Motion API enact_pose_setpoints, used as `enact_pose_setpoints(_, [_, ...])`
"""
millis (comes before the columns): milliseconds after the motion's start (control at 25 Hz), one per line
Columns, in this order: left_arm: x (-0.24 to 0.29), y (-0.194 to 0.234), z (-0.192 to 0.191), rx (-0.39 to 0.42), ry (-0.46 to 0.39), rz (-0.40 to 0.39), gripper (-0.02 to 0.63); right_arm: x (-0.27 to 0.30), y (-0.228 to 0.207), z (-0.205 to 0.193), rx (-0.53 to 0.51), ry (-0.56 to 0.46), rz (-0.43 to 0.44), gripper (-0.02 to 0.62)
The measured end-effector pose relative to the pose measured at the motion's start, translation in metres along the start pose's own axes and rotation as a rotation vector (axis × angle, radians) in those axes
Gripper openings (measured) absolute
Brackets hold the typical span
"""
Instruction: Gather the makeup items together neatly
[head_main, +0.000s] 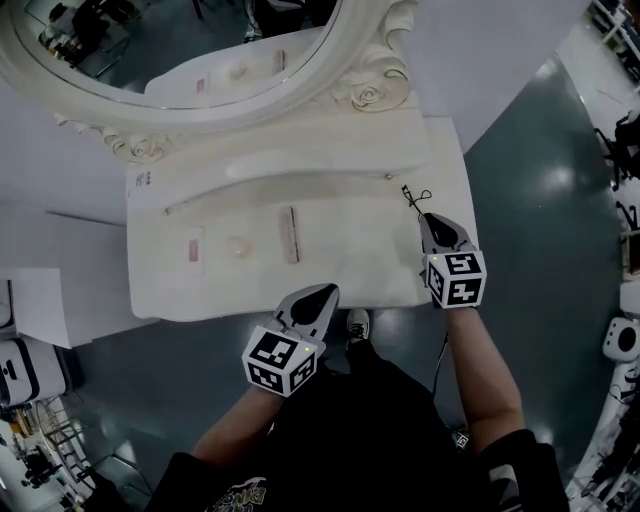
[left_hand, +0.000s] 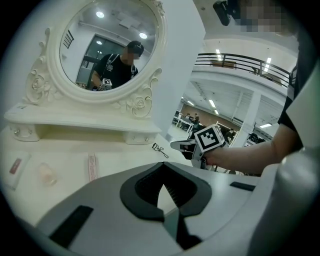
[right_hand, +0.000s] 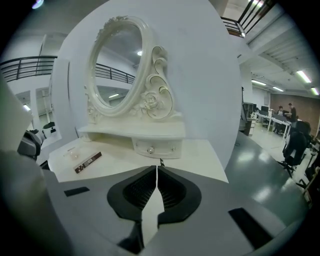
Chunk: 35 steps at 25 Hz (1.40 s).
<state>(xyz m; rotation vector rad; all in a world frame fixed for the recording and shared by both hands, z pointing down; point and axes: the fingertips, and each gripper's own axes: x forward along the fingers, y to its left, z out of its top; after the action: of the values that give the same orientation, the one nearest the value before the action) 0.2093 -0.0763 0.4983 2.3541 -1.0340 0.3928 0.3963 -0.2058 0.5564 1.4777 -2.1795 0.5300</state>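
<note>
Makeup items on white dressing table (head_main: 380, 255): flat pink packet (head_main: 190, 248), small round piece (head_main: 237, 246) (possibly a sponge or jar) and long slim stick (head_main: 289, 235) lie close in a row left of centre, with the eyelash curler (head_main: 413, 197) well apart at the right. Right gripper (head_main: 432, 222): jaws together, empty, tips just beside the eyelash curler. Left gripper (head_main: 322, 298): jaws together, holding nothing, at the table's front edge.
</note>
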Motion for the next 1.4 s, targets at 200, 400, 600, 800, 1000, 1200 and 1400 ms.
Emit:
enact_pose_setpoints(200, [-0.007,0.006,-0.007,-0.016,0.017,0.029,0.008,0.021,-0.006,-0.013,-0.059,0.057,0.011,0.032])
enact_pose_setpoints(400, [-0.007,0.013,-0.013,-0.022,0.031,0.045,0.008,0.042,-0.015,-0.027,-0.097,0.110,0.013,0.035])
enact_pose_setpoints(600, [-0.004,0.016,-0.011,-0.034,0.018,0.057,0.008,0.055,-0.015,-0.036,-0.118,0.159,0.038,0.091])
enact_pose_setpoints(800, [-0.004,0.017,-0.016,-0.048,0.018,0.065,0.008,0.064,-0.017,-0.043,-0.125,0.196,0.036,0.089])
enact_pose_setpoints(1000, [-0.009,0.019,-0.020,-0.060,0.017,0.077,0.008,0.065,-0.017,-0.045,-0.138,0.210,0.023,0.067])
enact_pose_setpoints(1200, [-0.016,0.020,-0.019,-0.061,0.005,0.088,0.008,0.063,-0.013,-0.043,-0.110,0.200,0.001,0.047])
enact_pose_setpoints(1400, [-0.025,0.021,-0.019,-0.056,-0.007,0.099,0.008,0.054,0.001,-0.035,-0.058,0.154,-0.012,0.038])
